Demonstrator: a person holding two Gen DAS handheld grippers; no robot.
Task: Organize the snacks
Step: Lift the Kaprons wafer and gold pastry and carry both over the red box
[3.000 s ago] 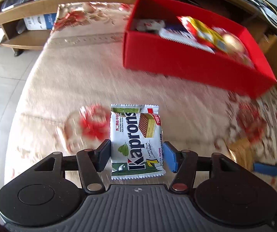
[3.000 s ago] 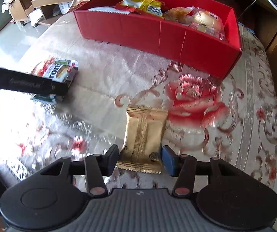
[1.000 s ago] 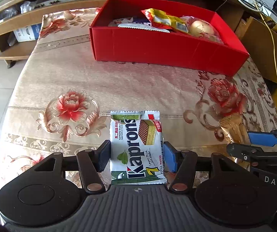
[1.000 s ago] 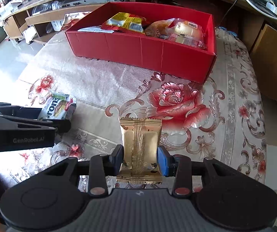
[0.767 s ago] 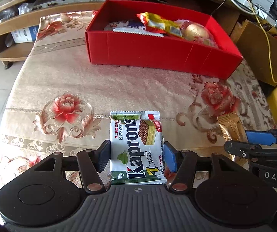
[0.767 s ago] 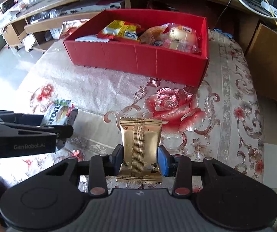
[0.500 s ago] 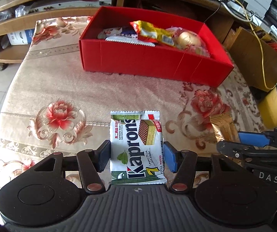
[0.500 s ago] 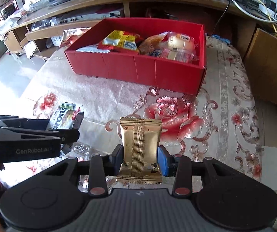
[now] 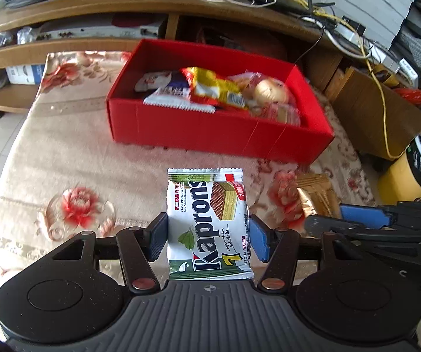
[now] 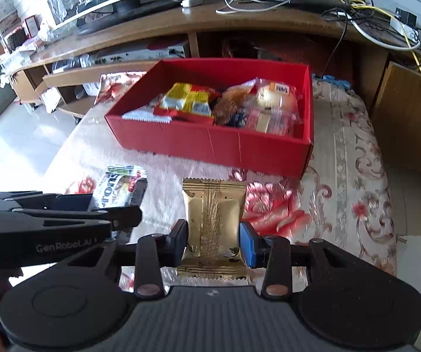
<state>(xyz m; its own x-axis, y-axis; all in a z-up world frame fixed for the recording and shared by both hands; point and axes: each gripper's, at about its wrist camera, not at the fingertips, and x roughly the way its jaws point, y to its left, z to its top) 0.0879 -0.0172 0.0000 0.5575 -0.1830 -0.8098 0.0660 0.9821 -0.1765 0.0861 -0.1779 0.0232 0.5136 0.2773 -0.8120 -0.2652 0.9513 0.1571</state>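
Note:
My left gripper (image 9: 209, 239) is shut on a white and green Kaprons wafer packet (image 9: 209, 223), held above the floral tablecloth. My right gripper (image 10: 214, 243) is shut on a gold foil snack packet (image 10: 214, 220), also lifted. Each packet shows in the other view: the gold packet (image 9: 317, 195) at the right of the left wrist view, the Kaprons packet (image 10: 122, 186) at the left of the right wrist view. Ahead stands an open red box (image 9: 210, 130) holding several snacks; it also shows in the right wrist view (image 10: 225, 148).
The floral tablecloth (image 9: 63, 158) covers a low table. A wooden TV stand (image 10: 181, 29) with cables runs behind the box. A yellow bin (image 9: 409, 176) and a cardboard box (image 9: 371, 111) stand at the right. Tiled floor (image 10: 13, 135) lies to the left.
Both grippers have risen and moved toward the red box with their packets still held. More of the box's inside shows now. The right gripper closed on the gold packet early in the sequence.

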